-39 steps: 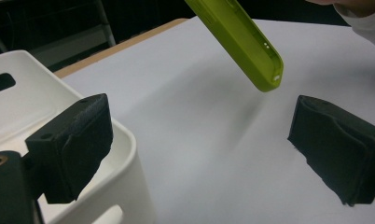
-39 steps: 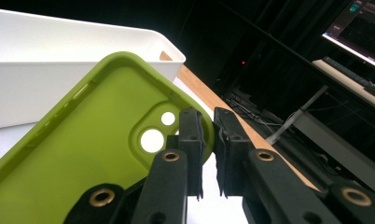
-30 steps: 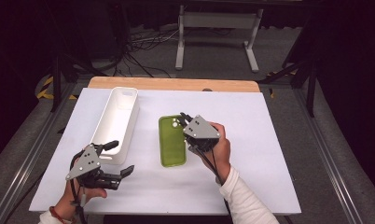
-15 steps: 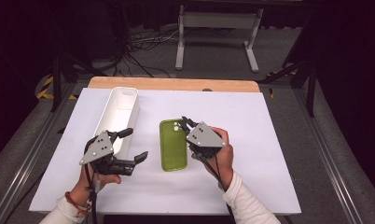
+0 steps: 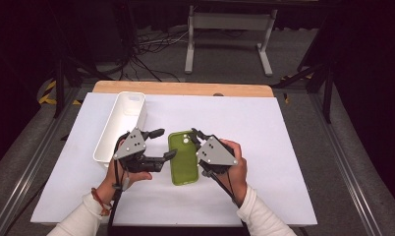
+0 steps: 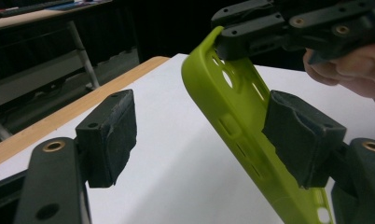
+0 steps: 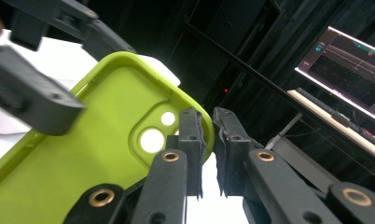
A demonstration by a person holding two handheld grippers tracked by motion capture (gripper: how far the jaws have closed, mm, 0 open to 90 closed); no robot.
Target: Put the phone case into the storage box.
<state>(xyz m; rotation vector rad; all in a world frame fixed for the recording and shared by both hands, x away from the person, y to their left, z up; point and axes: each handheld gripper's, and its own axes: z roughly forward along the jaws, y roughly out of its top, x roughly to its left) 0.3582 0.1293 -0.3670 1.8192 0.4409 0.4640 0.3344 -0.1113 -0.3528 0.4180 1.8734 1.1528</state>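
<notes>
One green phone case (image 5: 183, 157) lies near the middle of the one white table (image 5: 284, 147), and two grippers flank it. The right gripper (image 5: 194, 136), at the case's three o'clock, has its jaws pinched tight on the case's rim at the camera-hole corner, which the right gripper view shows between its two pads. The left gripper (image 5: 165, 144), at the case's nine o'clock, straddles the case's long edge; its jaws have just been closing and stand partly apart, one pad against the case's inner face, the other well clear of it. One white bin (image 5: 118, 129) stands at ten o'clock of the case, just beyond the left gripper.
</notes>
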